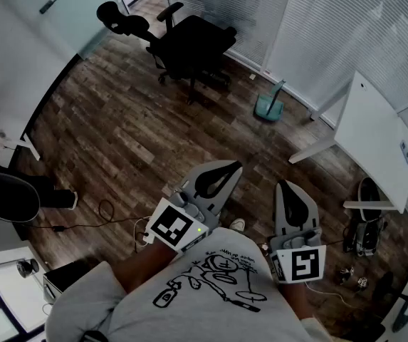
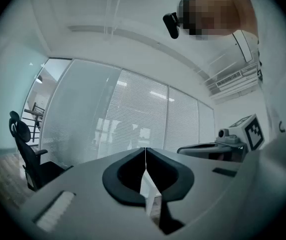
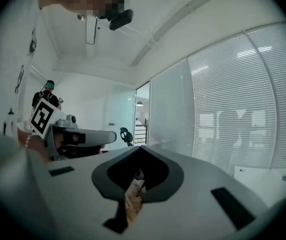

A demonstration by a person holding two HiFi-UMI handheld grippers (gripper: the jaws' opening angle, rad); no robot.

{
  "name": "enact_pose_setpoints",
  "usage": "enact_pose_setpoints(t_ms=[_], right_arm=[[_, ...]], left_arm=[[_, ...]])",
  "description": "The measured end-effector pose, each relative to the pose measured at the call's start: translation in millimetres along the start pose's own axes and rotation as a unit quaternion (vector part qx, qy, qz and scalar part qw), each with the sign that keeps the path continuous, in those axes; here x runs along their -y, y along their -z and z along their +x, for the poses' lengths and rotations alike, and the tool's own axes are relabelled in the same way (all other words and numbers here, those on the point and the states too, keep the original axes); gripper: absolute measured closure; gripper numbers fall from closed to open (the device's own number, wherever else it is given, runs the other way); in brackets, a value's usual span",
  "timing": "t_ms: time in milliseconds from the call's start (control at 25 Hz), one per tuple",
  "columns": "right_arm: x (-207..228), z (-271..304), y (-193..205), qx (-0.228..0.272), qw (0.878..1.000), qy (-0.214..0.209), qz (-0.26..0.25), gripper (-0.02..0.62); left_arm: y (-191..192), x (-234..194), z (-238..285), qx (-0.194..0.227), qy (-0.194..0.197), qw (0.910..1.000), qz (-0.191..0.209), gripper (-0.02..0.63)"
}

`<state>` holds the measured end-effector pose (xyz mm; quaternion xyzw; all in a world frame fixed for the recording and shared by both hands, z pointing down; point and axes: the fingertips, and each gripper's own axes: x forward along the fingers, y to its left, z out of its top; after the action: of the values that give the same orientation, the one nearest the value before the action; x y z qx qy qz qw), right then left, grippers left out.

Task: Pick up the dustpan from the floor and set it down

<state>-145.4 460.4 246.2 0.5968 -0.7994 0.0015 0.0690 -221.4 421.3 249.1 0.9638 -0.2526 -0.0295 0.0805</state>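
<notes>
- Left gripper (image 1: 225,171) was clenched shut on nothing, tips meeting.
- Right gripper (image 1: 289,191) was the same deal — jaws pressed together, empty.
- Teal dustpan (image 1: 268,107) sat on the wood floor (image 1: 118,127) well ahead of both sets of fingertips, over by the blinds (image 1: 332,27), handle sticking up.
- Black office chair (image 1: 189,45) stood out past the left fingers — white desk (image 1: 374,141) off to the right of the right ones.

The person wore a pale grey T-shirt (image 1: 139,301) printed with a black line drawing. The left gripper (image 1: 236,167) and right gripper (image 1: 284,184) were grey, each bearing a black-and-white marker cube (image 1: 172,226).
</notes>
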Motion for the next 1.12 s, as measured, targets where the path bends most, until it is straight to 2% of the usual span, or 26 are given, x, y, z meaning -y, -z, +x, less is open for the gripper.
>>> enact_pose_setpoints(t_ms=[200, 320, 680, 1120], right_arm=[[-1.9, 13.1, 4.0, -0.004, 1.000, 0.000, -0.001, 0.592], [-1.3, 19.7, 6.0, -0.002, 1.000, 0.013, 0.017, 0.592], [-2.8, 34.9, 21.4, -0.021, 0.998, 0.038, 0.043, 0.592], [33.5, 68.9, 29.4, -0.020, 0.998, 0.018, 0.059, 0.592]], left_arm=[[1.1, -11.9, 3.6, 0.001, 0.004, 1.0000, -0.003, 0.603], [-0.4, -18.9, 1.2, 0.004, 0.008, 1.0000, -0.005, 0.603], [15.0, -41.9, -1.8, -0.017, 0.010, 0.9997, -0.015, 0.603], [14.6, -60.7, 39.2, -0.019, -0.008, 0.9996, -0.019, 0.603]])
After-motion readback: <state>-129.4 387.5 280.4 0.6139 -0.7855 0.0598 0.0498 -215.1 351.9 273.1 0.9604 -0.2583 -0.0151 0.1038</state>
